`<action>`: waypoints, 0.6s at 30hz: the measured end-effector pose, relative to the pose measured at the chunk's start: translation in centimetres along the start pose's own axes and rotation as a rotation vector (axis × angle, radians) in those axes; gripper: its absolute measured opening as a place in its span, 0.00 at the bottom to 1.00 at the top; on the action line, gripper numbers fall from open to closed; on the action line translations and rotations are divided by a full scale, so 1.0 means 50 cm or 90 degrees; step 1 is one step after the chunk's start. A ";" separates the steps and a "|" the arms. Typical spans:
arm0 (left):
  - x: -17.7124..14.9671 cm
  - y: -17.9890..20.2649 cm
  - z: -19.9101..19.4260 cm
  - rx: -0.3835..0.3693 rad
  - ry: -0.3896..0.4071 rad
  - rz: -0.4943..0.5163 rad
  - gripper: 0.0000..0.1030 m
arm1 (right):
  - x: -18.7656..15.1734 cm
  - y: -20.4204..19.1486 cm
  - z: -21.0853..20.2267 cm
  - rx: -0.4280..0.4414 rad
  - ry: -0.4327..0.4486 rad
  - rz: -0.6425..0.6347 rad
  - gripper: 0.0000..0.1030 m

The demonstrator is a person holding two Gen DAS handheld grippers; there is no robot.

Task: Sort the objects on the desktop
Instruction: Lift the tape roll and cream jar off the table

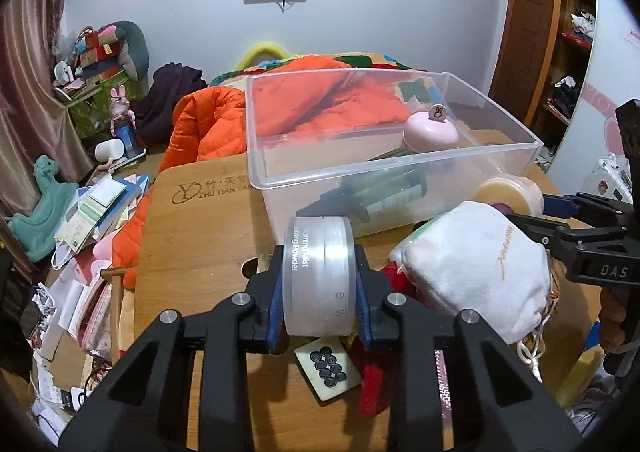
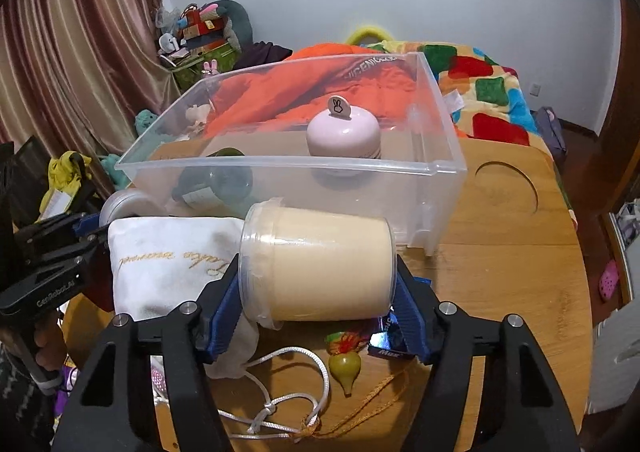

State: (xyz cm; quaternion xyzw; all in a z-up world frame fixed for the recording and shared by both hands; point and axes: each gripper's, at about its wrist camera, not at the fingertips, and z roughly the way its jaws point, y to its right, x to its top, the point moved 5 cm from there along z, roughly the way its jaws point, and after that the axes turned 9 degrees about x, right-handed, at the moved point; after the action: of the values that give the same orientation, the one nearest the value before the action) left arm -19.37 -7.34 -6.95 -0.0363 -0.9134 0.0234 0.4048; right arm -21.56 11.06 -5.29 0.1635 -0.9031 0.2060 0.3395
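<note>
My left gripper (image 1: 319, 294) is shut on a clear round powder jar (image 1: 319, 276), held on its side above the wooden table (image 1: 192, 252). My right gripper (image 2: 316, 304) is shut on a cream-filled clear tub (image 2: 320, 264), also on its side; the tub shows in the left wrist view (image 1: 510, 193). A clear plastic bin (image 1: 360, 123) stands just behind both, holding a pink round container (image 2: 343, 133) and a dark green bottle (image 2: 218, 179). A white drawstring pouch (image 1: 472, 264) lies between the grippers.
A tile with black dots (image 1: 327, 370) and a red item (image 1: 374, 388) lie under the left gripper. A small pear-shaped toy (image 2: 345, 368), white cord (image 2: 288, 392) and blue packet (image 2: 386, 344) lie under the right one. An orange jacket (image 1: 208, 123) and bed sit behind the table.
</note>
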 end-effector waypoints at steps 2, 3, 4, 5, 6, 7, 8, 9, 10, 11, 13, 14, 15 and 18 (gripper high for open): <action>0.000 -0.004 -0.004 0.000 0.005 -0.006 0.28 | -0.001 0.005 -0.004 0.005 0.002 0.010 0.62; 0.001 -0.007 -0.008 0.000 0.010 -0.013 0.28 | -0.001 0.006 -0.008 0.009 0.005 0.014 0.62; 0.002 -0.009 -0.011 -0.002 0.013 -0.018 0.28 | 0.000 0.008 -0.011 0.011 0.009 0.019 0.62; 0.003 -0.011 -0.016 -0.005 0.017 -0.023 0.28 | 0.002 0.010 -0.015 0.012 0.012 0.021 0.62; 0.005 -0.014 -0.018 -0.005 0.019 -0.026 0.28 | 0.005 0.013 -0.021 0.010 0.020 0.023 0.62; 0.005 -0.016 -0.021 -0.005 0.019 -0.029 0.28 | 0.007 0.013 -0.026 0.009 0.025 0.022 0.62; 0.006 -0.019 -0.023 -0.005 0.018 -0.032 0.28 | 0.009 0.013 -0.031 0.008 0.029 0.020 0.62; 0.006 -0.020 -0.024 -0.004 0.017 -0.034 0.28 | 0.012 0.012 -0.038 0.006 0.035 0.018 0.62; 0.006 -0.020 -0.026 -0.003 0.017 -0.034 0.28 | 0.014 0.011 -0.043 0.005 0.039 0.015 0.62; 0.007 -0.021 -0.029 -0.001 0.020 -0.035 0.28 | 0.017 0.012 -0.048 0.004 0.043 0.014 0.62; 0.011 -0.024 -0.037 0.007 0.026 -0.035 0.28 | 0.021 0.011 -0.060 0.002 0.051 0.010 0.62; 0.013 -0.025 -0.041 0.007 0.029 -0.037 0.28 | 0.023 0.011 -0.065 0.001 0.055 0.010 0.62; 0.015 -0.028 -0.047 0.004 0.034 -0.041 0.28 | 0.025 0.010 -0.072 0.000 0.060 0.008 0.62; 0.024 -0.035 -0.065 0.005 0.047 -0.050 0.28 | 0.029 0.008 -0.088 0.006 0.072 0.008 0.62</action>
State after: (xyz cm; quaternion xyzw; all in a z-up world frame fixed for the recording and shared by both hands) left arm -17.86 -8.94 -3.78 0.0004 -0.8986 0.0099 0.4388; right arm -20.37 13.33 -1.38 0.1475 -0.8825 0.2216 0.3878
